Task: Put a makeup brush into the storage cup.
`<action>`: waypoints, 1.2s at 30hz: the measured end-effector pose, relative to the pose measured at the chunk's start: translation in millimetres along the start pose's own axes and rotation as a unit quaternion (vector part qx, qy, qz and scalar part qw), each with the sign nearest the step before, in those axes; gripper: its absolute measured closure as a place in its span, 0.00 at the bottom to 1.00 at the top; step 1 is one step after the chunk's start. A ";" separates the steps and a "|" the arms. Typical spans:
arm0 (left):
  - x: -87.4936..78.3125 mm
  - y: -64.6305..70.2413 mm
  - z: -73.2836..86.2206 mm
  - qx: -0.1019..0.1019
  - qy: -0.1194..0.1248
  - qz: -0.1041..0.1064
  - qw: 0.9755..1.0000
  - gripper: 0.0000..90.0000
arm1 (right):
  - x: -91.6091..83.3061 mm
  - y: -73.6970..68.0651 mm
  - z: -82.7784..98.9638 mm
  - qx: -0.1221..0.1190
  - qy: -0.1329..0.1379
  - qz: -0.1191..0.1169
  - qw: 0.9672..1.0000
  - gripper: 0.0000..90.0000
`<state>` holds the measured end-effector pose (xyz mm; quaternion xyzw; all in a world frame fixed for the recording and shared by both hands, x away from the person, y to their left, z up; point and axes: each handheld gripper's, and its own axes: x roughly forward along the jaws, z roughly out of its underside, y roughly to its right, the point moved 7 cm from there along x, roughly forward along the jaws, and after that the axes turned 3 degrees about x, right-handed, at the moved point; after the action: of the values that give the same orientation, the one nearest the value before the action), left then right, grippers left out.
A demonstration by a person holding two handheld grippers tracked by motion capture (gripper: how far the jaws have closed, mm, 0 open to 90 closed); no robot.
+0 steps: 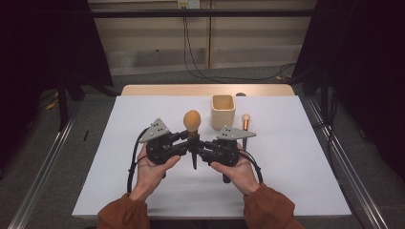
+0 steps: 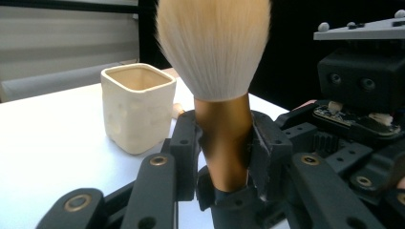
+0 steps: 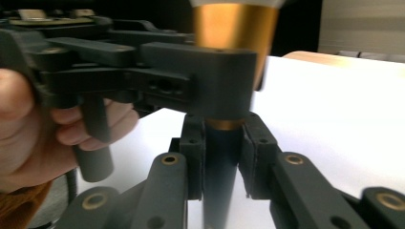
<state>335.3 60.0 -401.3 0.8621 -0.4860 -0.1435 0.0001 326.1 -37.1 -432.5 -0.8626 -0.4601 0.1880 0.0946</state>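
A big makeup brush stands upright over the middle of the table, with a tan bristle head (image 1: 192,120), a gold ferrule (image 2: 223,143) and a dark handle (image 3: 220,181). My left gripper (image 1: 187,141) comes in from the left and is shut on the ferrule; in the left gripper view its jaws (image 2: 224,140) press both sides of the gold part. My right gripper (image 1: 199,147) comes in from the right and is shut on the dark handle just below, as the right gripper view (image 3: 222,157) shows. A cream square cup (image 1: 223,111) stands open behind the brush.
A small brush with a copper ferrule (image 1: 245,123) lies on the white table (image 1: 296,157) just right of the cup. The cup (image 2: 136,107) stands left of the bristles in the left gripper view. A hand (image 3: 28,138) holds the left gripper.
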 end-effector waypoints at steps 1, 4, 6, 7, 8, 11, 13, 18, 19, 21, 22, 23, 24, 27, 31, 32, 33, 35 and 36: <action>0.3 0.3 0.0 0.002 0.000 -0.003 1.000 0.74 | 0.0 0.0 0.0 0.000 0.000 0.000 1.000 0.84; 0.9 0.1 0.4 0.002 0.001 -0.001 1.000 0.74 | -0.3 1.1 0.1 -0.005 -0.001 0.002 1.000 0.84; 0.8 0.6 0.4 0.004 0.003 -0.001 1.000 0.74 | -0.6 1.3 0.2 -0.008 -0.001 0.002 1.000 0.84; 0.7 0.7 0.5 0.007 0.002 -0.002 1.000 0.74 | -1.0 1.0 0.2 -0.013 -0.001 0.001 1.000 0.84; 0.5 1.1 0.4 0.007 0.002 -0.001 1.000 0.74 | -1.0 1.0 0.2 -0.013 -0.001 0.001 1.000 0.84; 0.8 1.5 0.6 0.006 0.004 -0.003 1.000 0.73 | -1.8 1.5 0.0 -0.015 -0.002 0.000 1.000 0.84; 1.5 1.5 0.9 0.006 0.002 0.000 1.000 0.73 | -1.8 1.5 0.3 -0.013 -0.003 -0.001 1.000 0.84; 1.3 0.0 0.8 0.002 0.002 -0.007 1.000 0.65 | -1.4 -0.5 0.9 -0.017 -0.005 -0.006 1.000 0.84; 1.3 -0.4 1.2 0.001 0.001 -0.007 1.000 0.64 | -1.3 -1.0 0.5 -0.017 -0.004 -0.007 1.000 0.84; 1.1 -0.2 1.4 0.001 0.001 -0.009 1.000 0.60 | -1.4 -0.8 0.5 -0.021 -0.005 -0.004 1.000 0.84; 0.8 0.1 0.9 -0.001 0.003 -0.009 1.000 0.59 | -1.5 0.0 0.5 -0.021 -0.004 -0.002 1.000 0.84; 0.5 -0.2 0.7 0.003 0.003 -0.010 1.000 0.58 | -1.9 1.1 0.5 -0.020 -0.004 -0.001 1.000 0.84; 0.5 -0.2 0.2 0.000 0.005 -0.011 1.000 0.56 | -2.2 1.5 0.3 -0.019 -0.003 -0.001 1.000 0.84; -0.3 -1.3 0.5 0.002 0.005 -0.020 1.000 0.50 | -4.3 3.9 -2.3 -0.022 0.005 0.004 1.000 0.84; -2.4 -3.8 -0.1 0.000 0.007 -0.027 1.000 0.37 | -6.9 6.7 -3.6 -0.029 0.011 0.007 1.000 0.84; -2.9 -4.2 -0.6 -0.002 0.010 -0.031 0.999 0.36 | -7.0 7.3 -3.5 -0.028 0.011 0.007 1.000 0.84; -4.1 -5.2 -0.7 -0.001 0.008 -0.034 0.999 0.30 | -7.1 9.0 -3.3 -0.030 0.011 0.010 0.999 0.84; -4.6 -7.0 -1.0 -0.003 0.010 -0.040 0.999 0.29 | -7.1 9.4 -3.3 -0.031 0.010 0.010 0.999 0.84; -5.2 -8.7 -0.5 -0.003 0.006 -0.044 0.999 0.22 | -6.8 10.1 -3.1 -0.036 0.010 0.013 0.999 0.84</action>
<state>340.2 68.9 -400.7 0.8834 -0.4473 -0.1395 -0.0008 331.6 -48.4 -431.5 -0.8731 -0.4544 0.1639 0.0660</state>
